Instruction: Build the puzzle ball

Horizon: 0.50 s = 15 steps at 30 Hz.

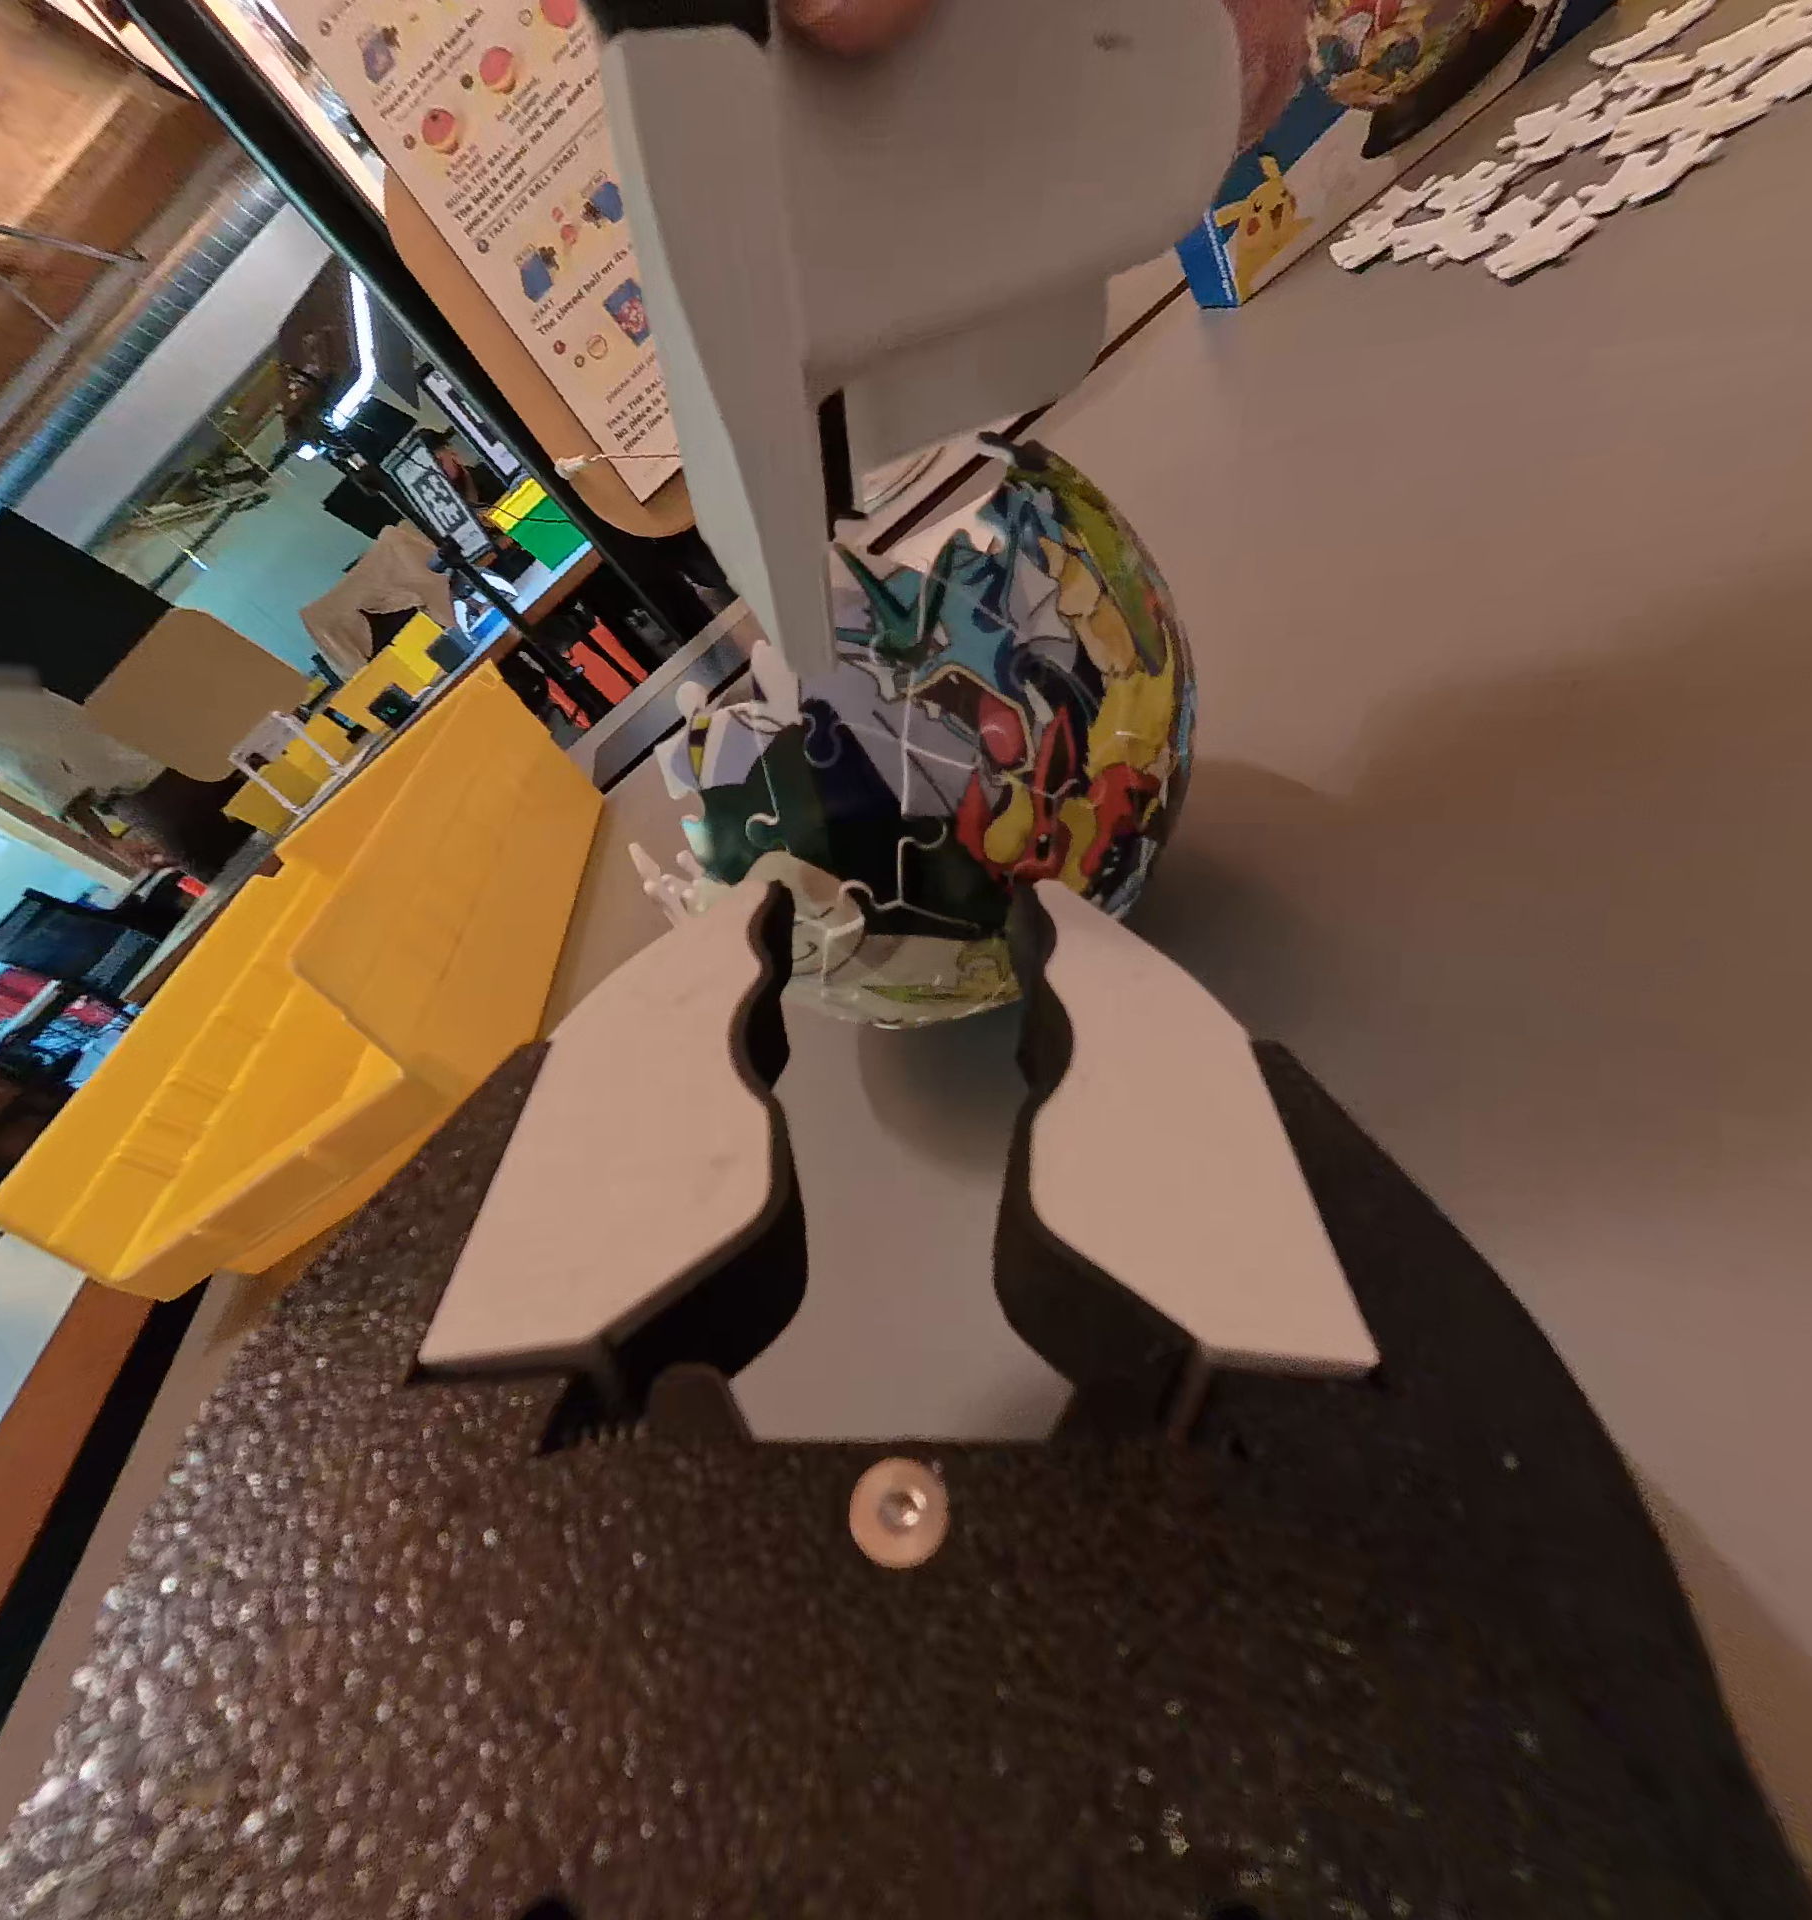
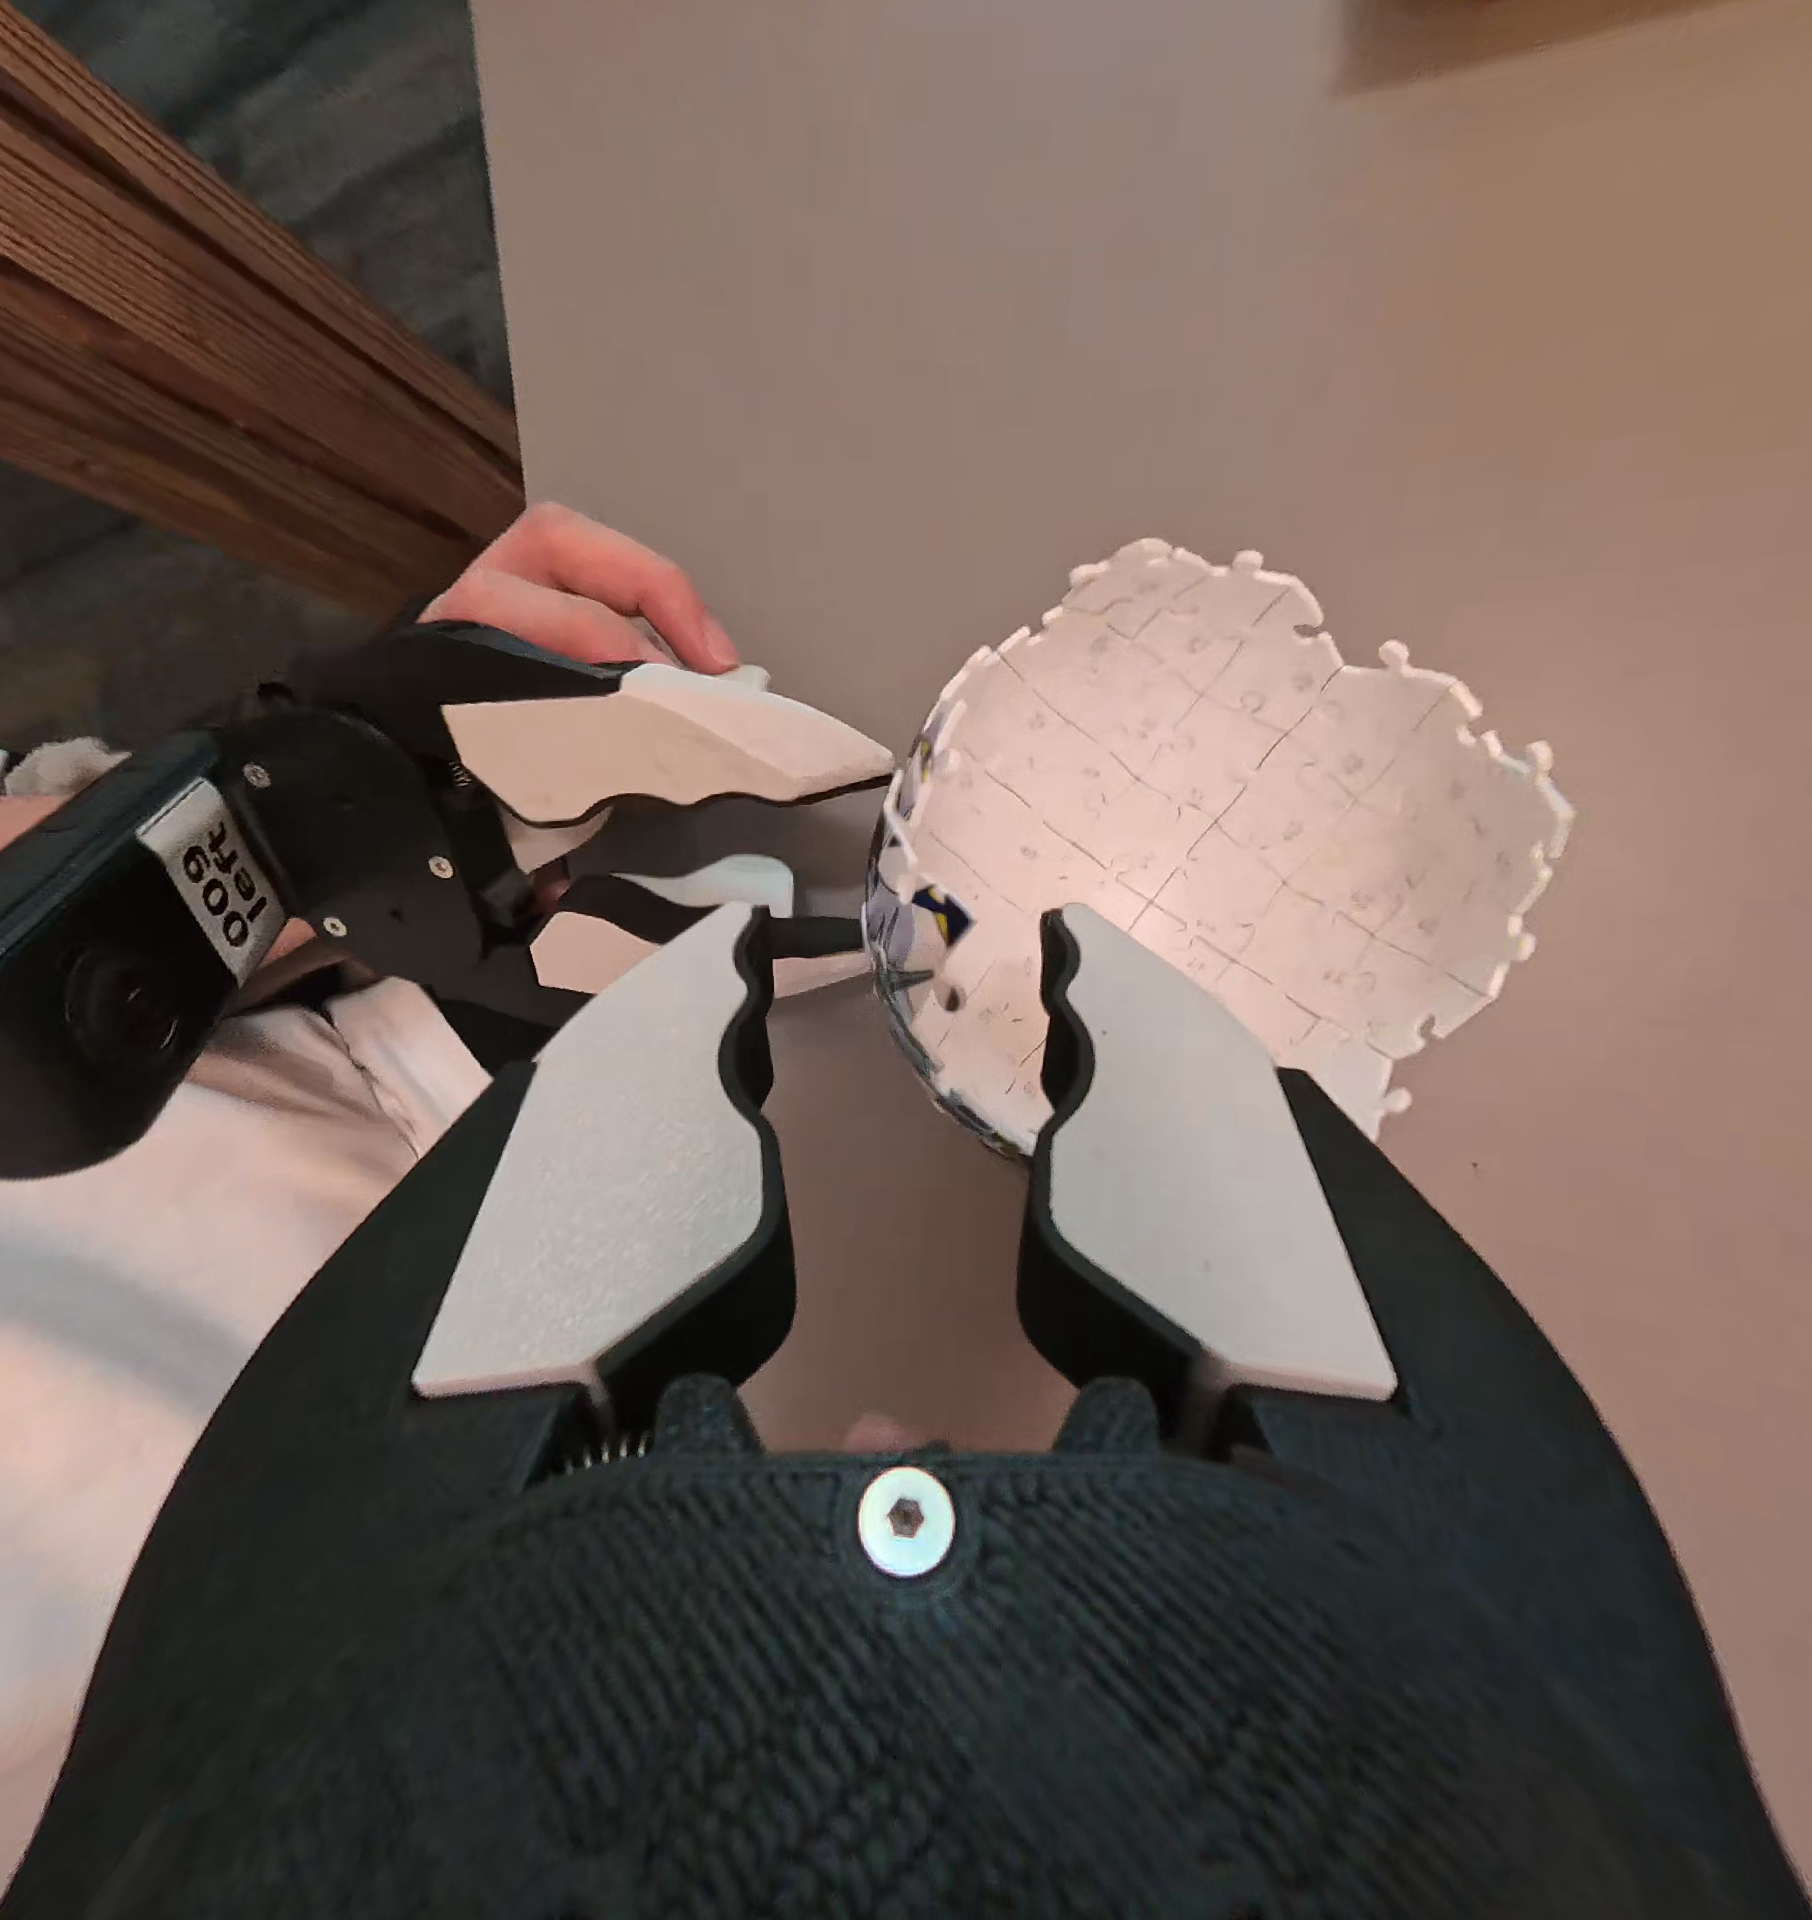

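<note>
The part-built puzzle ball (image 1: 985, 748) is an open shell with colourful cartoon print outside. It rests on the grey table (image 1: 1453, 831). The right wrist view looks into its white inside (image 2: 1245, 831), with a jagged rim. My left gripper (image 1: 897, 914) is open, its fingertips just short of the ball's printed side. It also shows in the right wrist view (image 2: 840, 842), jaws apart beside the shell. My right gripper (image 2: 902, 935) is open, one finger inside the shell and one outside, straddling the rim. In the left wrist view it (image 1: 788, 582) comes down from above onto the rim.
A yellow plastic bin (image 1: 341, 987) stands left of the ball. Several loose white puzzle pieces (image 1: 1556, 156) lie at the far right, next to the puzzle's box (image 1: 1286, 197). A printed instruction sheet (image 1: 528, 208) stands behind. A hand (image 2: 590, 603) holds the left gripper. The left gripper's tips are roughly 4 cm from the right gripper's.
</note>
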Available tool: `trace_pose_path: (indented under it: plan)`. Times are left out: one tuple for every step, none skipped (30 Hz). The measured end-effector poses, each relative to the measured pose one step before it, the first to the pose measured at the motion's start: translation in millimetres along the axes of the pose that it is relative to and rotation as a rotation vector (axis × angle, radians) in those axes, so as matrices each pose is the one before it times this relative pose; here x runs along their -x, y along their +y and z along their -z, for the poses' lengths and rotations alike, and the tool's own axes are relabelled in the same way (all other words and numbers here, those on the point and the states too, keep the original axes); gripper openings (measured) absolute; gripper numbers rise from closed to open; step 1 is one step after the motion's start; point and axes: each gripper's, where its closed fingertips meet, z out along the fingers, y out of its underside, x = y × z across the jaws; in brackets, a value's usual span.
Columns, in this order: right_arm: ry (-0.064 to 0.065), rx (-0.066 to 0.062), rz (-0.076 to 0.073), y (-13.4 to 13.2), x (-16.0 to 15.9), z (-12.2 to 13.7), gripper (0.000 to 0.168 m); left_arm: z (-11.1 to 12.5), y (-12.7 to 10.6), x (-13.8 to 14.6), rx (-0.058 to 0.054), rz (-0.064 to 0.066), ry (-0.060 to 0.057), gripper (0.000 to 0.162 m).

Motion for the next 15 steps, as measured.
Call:
trace_pose_path:
  plan:
    - [0.0019, 0.0270, 0.0034, 1.25, 0.77, -1.62, 0.050, -0.19, 0.14, -0.67, 0.0011, -0.0120, -0.0026, 0.038]
    - [0.0061, 0.0213, 0.0055, 0.57, 0.34, -1.87, 0.049, -0.30, 0.11, -0.50, 0.0011, -0.0144, -0.0051, 0.038]
    - [0.0092, 0.0194, 0.0010, 0.45, -0.39, -1.94, 0.047, -0.42, 0.27, -0.70, 0.0009, -0.0175, -0.0044, 0.038]
    - [0.0094, 0.0202, -0.0013, 0.23, -1.09, -2.02, 0.046, -0.32, 0.24, -0.78, 0.0004, -0.0191, -0.0038, 0.038]
    - [0.0097, 0.0131, -0.0021, -1.00, -1.19, -1.73, 0.048, -0.22, 0.37, -0.47, 0.0002, -0.0190, -0.0057, 0.039]
    - [0.0006, 0.0111, -0.0021, -1.62, 0.03, -1.55, 0.048, -0.34, 0.61, -0.32, 0.0016, -0.0187, -0.0057, 0.040]
    - [-0.0078, 0.0162, -0.0020, -1.22, 1.32, -1.67, 0.048, -0.38, 0.72, -0.67, 0.0018, -0.0185, -0.0031, 0.040]
    - [-0.0027, 0.0199, 0.0013, -0.74, 0.59, -1.51, 0.049, -0.52, 0.48, -0.32, 0.0016, -0.0162, -0.0048, 0.040]
    - [0.0080, 0.0185, 0.0056, -0.65, -0.84, -1.14, 0.049, -0.48, 0.47, 0.32, 0.0008, -0.0136, -0.0092, 0.041]
    - [0.0076, 0.0155, 0.0069, -0.83, -0.77, -1.11, 0.049, -0.55, 0.28, 0.31, -0.0004, -0.0145, -0.0087, 0.040]
    - [0.0016, 0.0133, 0.0052, -1.16, 0.17, -1.36, 0.049, -0.30, 0.20, 0.12, -0.0022, -0.0171, -0.0084, 0.039]
    - [-0.0013, 0.0120, 0.0052, -1.34, 0.82, -1.84, 0.048, -0.15, 0.33, 0.59, -0.0030, -0.0168, -0.0116, 0.039]
    - [-0.0008, 0.0179, 0.0059, -0.09, 0.95, -1.92, 0.047, 0.04, 0.22, 0.18, -0.0024, -0.0149, -0.0077, 0.038]
    - [0.0074, 0.0210, 0.0079, 0.52, -0.30, -1.75, 0.046, -0.12, 0.25, -1.22, -0.0003, -0.0127, 0.0038, 0.038]
    - [0.0205, 0.0137, 0.0031, -0.09, -2.30, -1.22, 0.046, -0.55, 0.41, -1.24, 0.0036, -0.0079, 0.0053, 0.037]
